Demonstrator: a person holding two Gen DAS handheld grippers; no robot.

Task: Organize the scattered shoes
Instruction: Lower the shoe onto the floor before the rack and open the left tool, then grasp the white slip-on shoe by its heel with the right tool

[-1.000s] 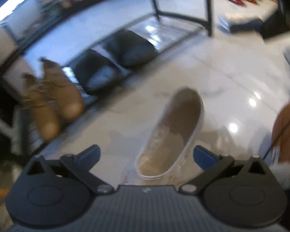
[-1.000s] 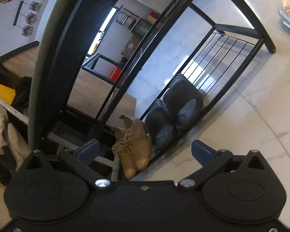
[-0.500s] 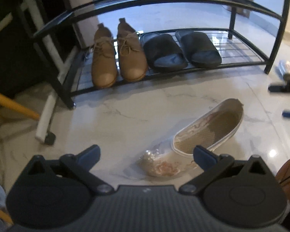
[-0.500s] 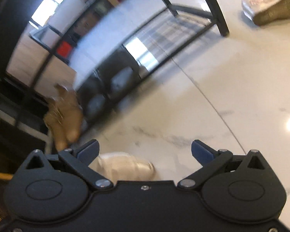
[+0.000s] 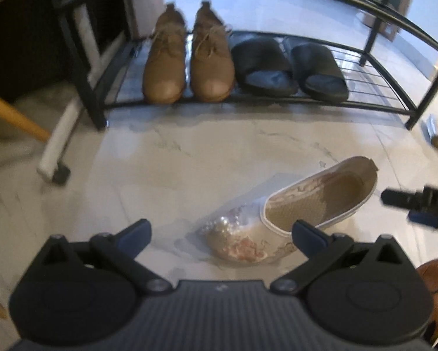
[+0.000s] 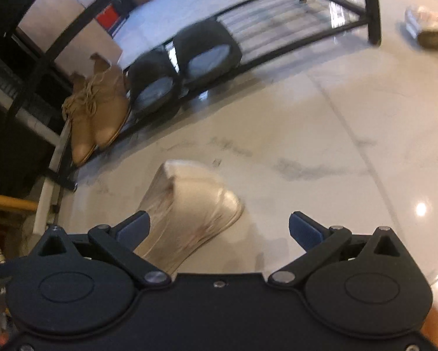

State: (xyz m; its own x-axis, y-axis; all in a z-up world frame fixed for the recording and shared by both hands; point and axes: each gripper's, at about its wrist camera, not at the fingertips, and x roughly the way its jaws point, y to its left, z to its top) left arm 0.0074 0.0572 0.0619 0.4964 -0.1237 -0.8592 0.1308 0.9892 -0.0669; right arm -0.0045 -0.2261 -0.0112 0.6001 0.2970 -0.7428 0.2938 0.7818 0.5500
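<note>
**Operator:** Since half a second ago, what has moved?

**Guide:** Your left gripper (image 5: 220,231) has closed in on the white slip-on shoe (image 5: 292,216), which now fills more of its view. Your right gripper (image 6: 217,228) has swung down toward the same shoe (image 6: 186,213); its tip now enters the left wrist view beyond the heel. Neither the shoe nor the rack has shifted.

**Operator:** State of the tools?

**Guide:** Both sets of jaws stand apart and hold nothing. In the right wrist view, the left finger (image 6: 132,229) overlaps the shoe's edge. Contact cannot be confirmed; the frame is blurred.

**Operator:** Where is the shoe?

**Guide:** It lies on the marble floor (image 5: 166,175) in front of the shoe rack (image 5: 248,105), clear of the rack's front rail, toe toward you and heel angled toward the rack's right end.

**Operator:** And around it?

**Guide:** On the rack's lower shelf, the tan lace-up shoes (image 5: 186,58) sit at the left, with the black slides (image 5: 289,67) just beside them. The wire shelf to the right of the slides is bare. A second light shoe (image 6: 432,29) lies on its side past the rack's right leg, well apart from the first.

**Operator:** Meaning for the task?

**Guide:** You appear to be at the approach step. Two pairs are stored; this pair is not. Expect to close on the shoe's sidewall next; the upper looks soft, so grip near the sole.
</note>
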